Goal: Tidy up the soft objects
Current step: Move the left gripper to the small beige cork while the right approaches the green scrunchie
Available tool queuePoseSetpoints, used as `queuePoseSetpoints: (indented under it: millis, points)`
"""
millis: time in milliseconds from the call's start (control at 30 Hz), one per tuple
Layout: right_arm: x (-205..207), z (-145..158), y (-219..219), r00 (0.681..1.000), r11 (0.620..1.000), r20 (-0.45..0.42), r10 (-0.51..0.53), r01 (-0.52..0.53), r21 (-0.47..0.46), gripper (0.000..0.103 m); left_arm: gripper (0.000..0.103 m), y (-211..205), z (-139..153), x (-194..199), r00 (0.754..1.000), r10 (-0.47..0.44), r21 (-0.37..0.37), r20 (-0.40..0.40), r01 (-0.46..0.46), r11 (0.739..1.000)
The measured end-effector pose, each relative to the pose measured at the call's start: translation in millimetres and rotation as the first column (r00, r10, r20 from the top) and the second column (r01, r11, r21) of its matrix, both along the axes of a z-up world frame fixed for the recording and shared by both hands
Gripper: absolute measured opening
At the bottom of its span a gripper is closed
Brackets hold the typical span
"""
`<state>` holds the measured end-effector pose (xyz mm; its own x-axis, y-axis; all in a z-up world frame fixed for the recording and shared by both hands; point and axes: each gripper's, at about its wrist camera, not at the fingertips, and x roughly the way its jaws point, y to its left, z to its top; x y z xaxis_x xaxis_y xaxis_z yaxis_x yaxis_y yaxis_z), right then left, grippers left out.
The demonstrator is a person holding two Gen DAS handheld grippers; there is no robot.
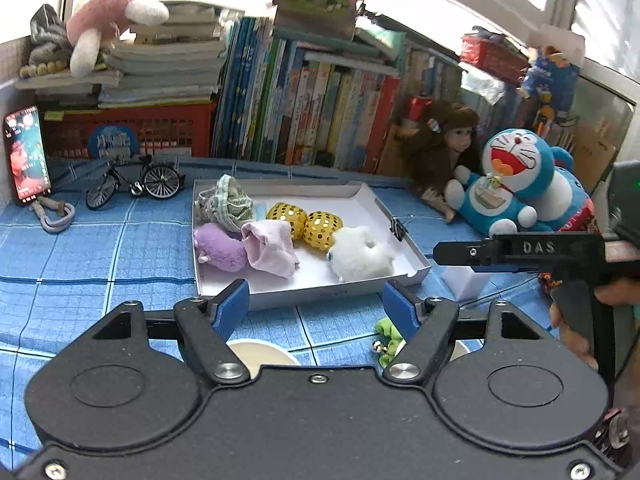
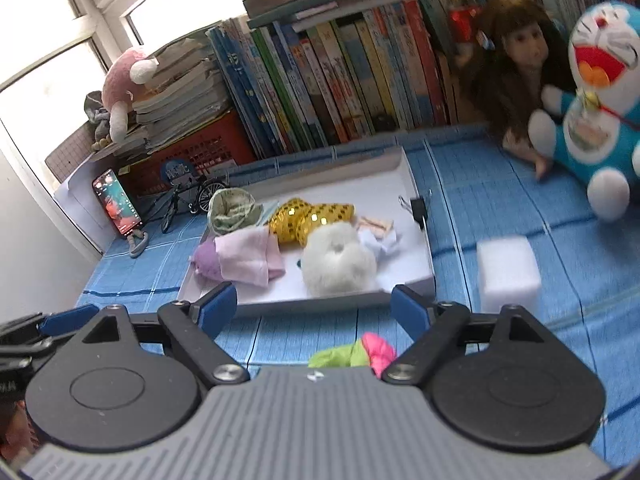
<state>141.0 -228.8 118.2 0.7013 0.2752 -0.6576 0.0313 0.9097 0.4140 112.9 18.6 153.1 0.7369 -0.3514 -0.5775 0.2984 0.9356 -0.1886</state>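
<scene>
A white tray (image 1: pixel 288 190) lies on the blue checked cloth and holds a green mesh pouch (image 1: pixel 226 204), a purple plush (image 1: pixel 220 248), a pink cloth (image 1: pixel 270 250), two gold sequined balls (image 1: pixel 306 220) and a white plush (image 1: pixel 360 256). My left gripper (image 1: pixel 316 300) stands open just in front of the tray's near wall, with nothing between its blue pads. My right gripper (image 2: pixel 314 300) is also open at the tray's near edge and holds nothing. A white foam block (image 2: pixel 506 276) sits to the right of the tray. A green and pink soft thing (image 2: pixel 360 352) lies on the cloth under the right gripper.
Books (image 1: pixel 320 100) and a red basket (image 1: pixel 132 128) line the back. A phone (image 1: pixel 28 152) and toy bicycle (image 1: pixel 132 182) stand at the left, a doll (image 1: pixel 444 148) and blue cat plush (image 1: pixel 516 180) at the right. A binder clip (image 1: pixel 398 228) grips the tray's wall. A white bowl (image 1: pixel 260 356) sits below the left gripper.
</scene>
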Motion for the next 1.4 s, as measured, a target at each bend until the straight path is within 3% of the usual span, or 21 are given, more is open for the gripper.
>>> queuePoseSetpoints:
  millis: [367,767,900,1000,1067,1133,1200,1400]
  points:
    - [-11.0,-24.1,-9.5,0.998,0.999,-0.052,-0.029,0.030,0.029,0.092,0.073,4.9,-23.5,-67.3,0.992,-0.004,0.024,0.125,0.001,1.000]
    - [-12.9,-44.8,-20.0,0.992,0.997,-0.107,-0.062,0.066,0.036,0.092,0.073,21.6,-54.4,-115.3,0.986,0.054,0.005,0.160,-0.056,0.998]
    - [-12.7,-51.5,-21.2,0.990,0.997,-0.121,-0.069,0.073,0.029,0.092,0.069,23.4,-64.4,-126.7,0.985,0.045,0.016,0.168,-0.048,0.999]
    - [-11.6,-57.1,-20.5,0.989,0.997,-0.134,-0.070,0.075,0.027,0.092,0.061,21.7,-71.8,-135.6,0.986,0.033,0.027,0.161,-0.038,0.999]
    - [-10.6,-59.6,-20.4,0.988,0.997,-0.140,-0.071,0.075,0.030,0.092,0.060,20.9,-77.1,-138.2,0.989,0.025,0.030,0.149,-0.029,0.999]
    - [-9.5,-61.4,-20.2,0.987,0.997,-0.144,-0.071,0.077,0.032,0.092,0.049,19.4,-83.9,-137.5,0.991,0.025,0.042,0.135,-0.031,0.999]
    - [-8.4,-62.4,-19.7,0.987,0.996,-0.145,-0.074,0.080,0.037,0.092,0.045,17.7,-91.4,-134.6,0.993,0.031,0.061,0.113,-0.038,0.997]
    - [-4.3,-65.2,-17.6,0.985,0.996,-0.154,-0.073,0.080,0.037,0.089,0.038,15.6,-112.6,-124.6,0.998,0.038,0.070,0.051,-0.041,0.997]
